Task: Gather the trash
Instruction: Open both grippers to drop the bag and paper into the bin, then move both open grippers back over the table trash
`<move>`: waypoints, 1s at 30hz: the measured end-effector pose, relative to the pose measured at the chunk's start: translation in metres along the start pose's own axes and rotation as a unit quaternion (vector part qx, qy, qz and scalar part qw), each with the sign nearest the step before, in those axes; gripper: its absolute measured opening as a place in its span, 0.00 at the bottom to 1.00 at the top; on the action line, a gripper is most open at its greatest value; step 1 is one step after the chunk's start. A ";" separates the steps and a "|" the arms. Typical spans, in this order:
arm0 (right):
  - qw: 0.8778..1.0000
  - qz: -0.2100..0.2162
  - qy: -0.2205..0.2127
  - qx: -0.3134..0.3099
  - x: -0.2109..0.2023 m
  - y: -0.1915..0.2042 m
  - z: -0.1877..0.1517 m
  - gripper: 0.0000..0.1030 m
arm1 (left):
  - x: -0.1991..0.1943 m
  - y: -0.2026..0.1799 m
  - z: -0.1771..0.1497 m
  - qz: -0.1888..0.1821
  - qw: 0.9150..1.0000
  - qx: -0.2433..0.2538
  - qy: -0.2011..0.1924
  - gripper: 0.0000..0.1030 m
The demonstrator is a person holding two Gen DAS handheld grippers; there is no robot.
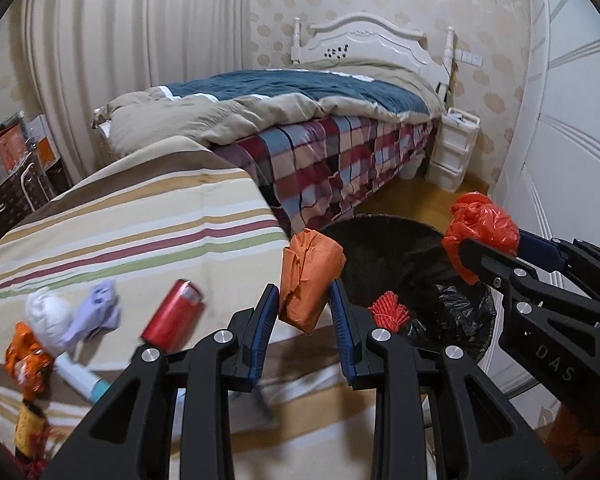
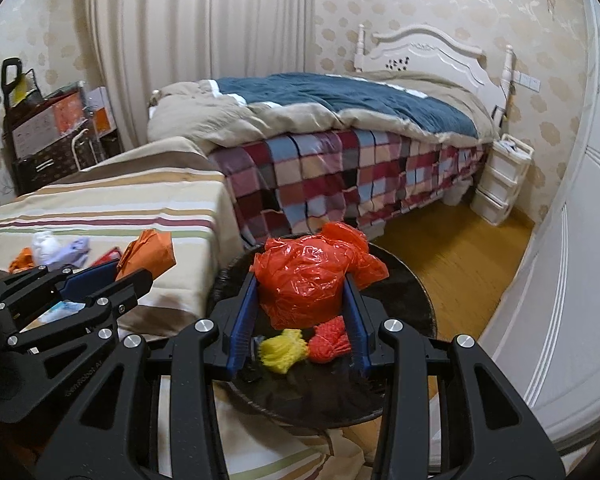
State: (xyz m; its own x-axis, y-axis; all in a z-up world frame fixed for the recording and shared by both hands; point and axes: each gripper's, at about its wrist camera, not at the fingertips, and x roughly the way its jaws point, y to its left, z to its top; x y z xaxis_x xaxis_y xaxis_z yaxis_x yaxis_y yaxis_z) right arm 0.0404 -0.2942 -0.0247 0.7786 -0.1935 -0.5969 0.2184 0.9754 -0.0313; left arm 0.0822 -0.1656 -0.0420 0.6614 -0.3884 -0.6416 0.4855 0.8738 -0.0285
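Step in hand: carrying two pieces of trash to the round black bin lined with a black plastic bag [image 2: 412, 292].

Left hand-held gripper [image 1: 305, 304]: clenched on a crumpled orange paper wad [image 1: 308, 276], pads pressing both sides; the wad hangs at the near edge of the striped-cloth counter [image 1: 140, 216], just beside the bin rim, not yet over the opening.

Right hand-held gripper [image 2: 305, 300]: grasping a scrunched red-orange plastic bag [image 2: 312, 276], held above the bin's mouth.

Bin contents: a yellow mesh net ball [image 2: 282, 350] and a red mesh net ball [image 2: 330, 340] lying inside.

Remaining on the counter: a red drink can on its side [image 1: 174, 314], a white crumpled tissue [image 1: 48, 314], a pale lilac crumpled sheet [image 1: 100, 312], an orange wrapper [image 1: 22, 358], a white tube [image 1: 78, 376].

Next move, as judged: the right jaws part to drop the bag; the left must travel farther over the rim before releasing, or the wad may fall outside.
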 end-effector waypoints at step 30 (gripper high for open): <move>0.998 -0.039 0.000 0.046 0.004 -0.027 -0.006 0.71 | -0.014 0.018 0.007 0.053 0.998 -0.025 0.024 0.80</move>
State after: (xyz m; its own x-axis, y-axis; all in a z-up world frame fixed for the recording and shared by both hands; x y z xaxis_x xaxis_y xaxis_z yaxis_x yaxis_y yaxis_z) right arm 0.0336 -0.3206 -0.0312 0.7568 -0.2678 -0.5963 0.3308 0.9437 -0.0041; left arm 0.0861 -0.1464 -0.0279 0.6792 -0.2803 -0.6783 0.3842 0.9233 0.0032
